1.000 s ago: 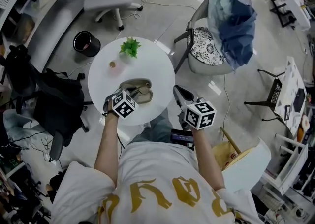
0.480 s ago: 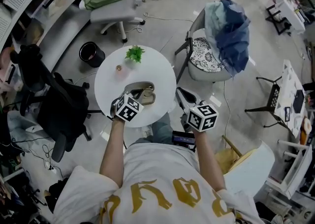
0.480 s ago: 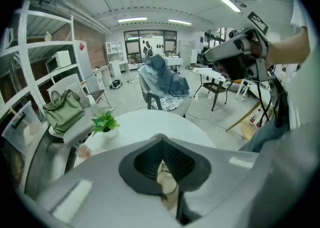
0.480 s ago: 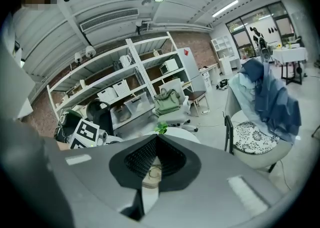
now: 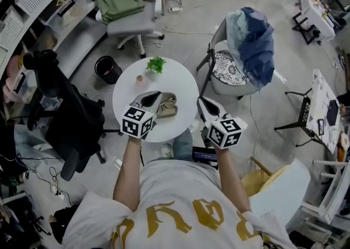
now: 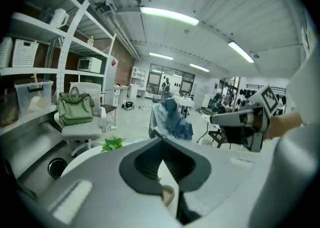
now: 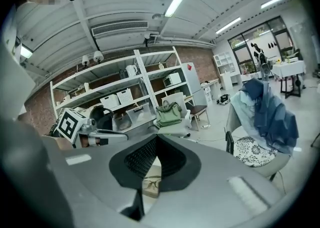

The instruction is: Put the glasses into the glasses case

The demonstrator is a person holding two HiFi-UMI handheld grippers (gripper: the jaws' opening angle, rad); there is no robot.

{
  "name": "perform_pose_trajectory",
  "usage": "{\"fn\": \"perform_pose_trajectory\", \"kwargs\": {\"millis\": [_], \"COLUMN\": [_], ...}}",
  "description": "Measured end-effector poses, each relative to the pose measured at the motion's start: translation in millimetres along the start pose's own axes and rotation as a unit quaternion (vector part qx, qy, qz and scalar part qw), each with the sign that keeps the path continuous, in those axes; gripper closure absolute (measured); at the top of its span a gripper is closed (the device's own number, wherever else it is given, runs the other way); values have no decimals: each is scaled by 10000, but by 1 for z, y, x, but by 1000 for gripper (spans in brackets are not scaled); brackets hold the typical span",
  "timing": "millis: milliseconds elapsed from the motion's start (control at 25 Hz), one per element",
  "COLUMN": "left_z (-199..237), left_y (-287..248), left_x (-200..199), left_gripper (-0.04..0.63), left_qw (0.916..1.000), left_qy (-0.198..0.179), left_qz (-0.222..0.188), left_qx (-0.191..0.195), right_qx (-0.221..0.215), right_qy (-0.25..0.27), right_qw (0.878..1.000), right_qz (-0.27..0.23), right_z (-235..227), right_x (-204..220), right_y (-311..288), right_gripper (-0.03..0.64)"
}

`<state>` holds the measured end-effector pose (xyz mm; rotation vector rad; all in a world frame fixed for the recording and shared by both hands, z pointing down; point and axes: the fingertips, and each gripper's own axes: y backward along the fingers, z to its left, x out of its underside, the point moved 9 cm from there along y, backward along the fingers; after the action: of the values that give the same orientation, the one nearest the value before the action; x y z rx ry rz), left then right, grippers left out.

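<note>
left tongs (image 5: 152, 96) closed, empty | right tongs (image 5: 201, 101) closed, empty | glasses (image 7: 150, 182) seemingly in case (image 5: 167, 111)

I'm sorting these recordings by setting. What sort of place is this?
Probably a lab or workshop-style office: open shelves with storage boxes, a wheeled office chair on a bare hard floor, and a small round table used as the work surface.
</note>
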<state>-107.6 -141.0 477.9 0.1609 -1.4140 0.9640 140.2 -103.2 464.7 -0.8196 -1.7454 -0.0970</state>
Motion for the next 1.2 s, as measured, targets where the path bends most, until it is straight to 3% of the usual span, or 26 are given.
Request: {"fn": "perform_pose_trajectory", "kwargs": {"millis": [120,320,440,880,1200], "left_z": [-5,-12,-10,-15,-13], "left_y": [17,32,37,59,60], "left_x": [-9,-8,-5,3,10], "left_gripper": [595,595,595,595,595], "left_qw": [9989,9978,9962,9970,9970], "left_qy": [288,273,467,273,304], "left_qz": [-379,-601,-729,-627,-589], "left_qx": [38,-64,-108,-371,-410], "right_qx": [-35,-131,-176,-465,-385], "right_qy": [47,104,24,-104,-6], "right_qw": [10000,9998,9997,9987,9992], "right_qz": [-75,-141,-138,-180,-91], "right_z": [8,22,25,34,35], "right_x": [-2,-3,-1,0,4], "right_y": [3,7,8,8,10], "right_gripper": [594,594,594,594,594]}}
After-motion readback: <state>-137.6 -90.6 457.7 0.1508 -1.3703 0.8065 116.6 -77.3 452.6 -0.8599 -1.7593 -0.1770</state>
